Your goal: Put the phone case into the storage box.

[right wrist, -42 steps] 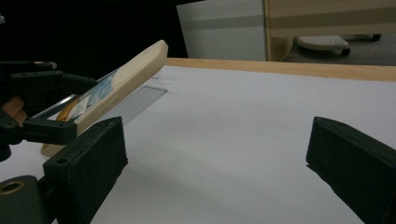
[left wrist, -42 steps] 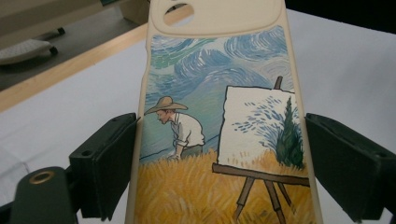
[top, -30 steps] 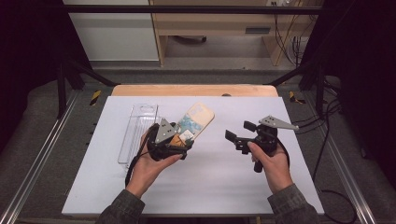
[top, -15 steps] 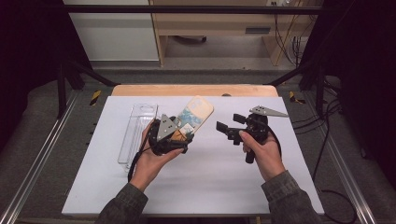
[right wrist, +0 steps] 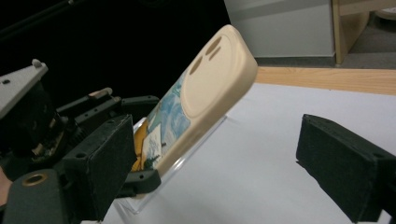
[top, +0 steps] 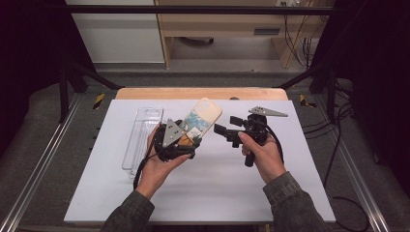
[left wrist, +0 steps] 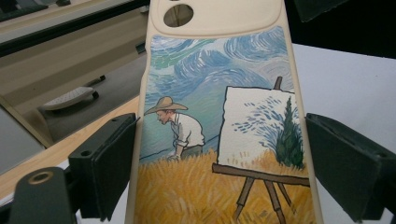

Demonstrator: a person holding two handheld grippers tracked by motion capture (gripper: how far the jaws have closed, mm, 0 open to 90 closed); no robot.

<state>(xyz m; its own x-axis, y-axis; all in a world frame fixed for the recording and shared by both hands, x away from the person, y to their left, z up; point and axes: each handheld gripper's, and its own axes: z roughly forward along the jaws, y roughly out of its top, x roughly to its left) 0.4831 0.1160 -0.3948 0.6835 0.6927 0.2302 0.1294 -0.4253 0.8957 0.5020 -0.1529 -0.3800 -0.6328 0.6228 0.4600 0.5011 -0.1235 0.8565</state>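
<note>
Two tongs meet above the white surface. Left tongs clamp the painted phone case, tilted up near the middle. Right tongs stand wide with nothing between them, just right of the case, their jaws lately narrowing slightly. Farther left lies a clear plastic tray, nothing blocking between.

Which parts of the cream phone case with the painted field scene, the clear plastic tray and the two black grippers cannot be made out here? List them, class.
- Cream phone case: lower end cut off by the bottom edge of the left gripper view; in the high view the left gripper covers it.
- Clear plastic tray: near end hidden behind the left hand in the high view.
- Right gripper: too small in the high view to judge its jaw gap.
</note>
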